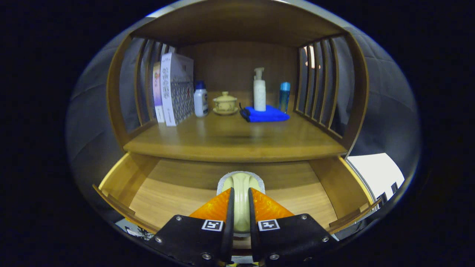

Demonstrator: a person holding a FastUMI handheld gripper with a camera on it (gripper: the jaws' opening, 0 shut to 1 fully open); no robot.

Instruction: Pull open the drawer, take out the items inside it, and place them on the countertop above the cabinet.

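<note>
I have the tool (241,207) level over the open drawer (163,185), pointing straight at the cabinet, its two fingers nearly together and both pressing the sides of a pale cream piece (242,202). That piece sits between the fingers above the drawer floor, its long axis running away from me along them. I can't make out what it is; the fingers hide its sides, and a grey-white rim shows around its far end. On the desk (237,142) above, left to right along the back edge: boxes (177,91), a small white bottle (200,99), a lidded cup (225,102), a blue cloth (265,114) carrying a pump bottle (259,90), and a blue bottle (284,96).
</note>
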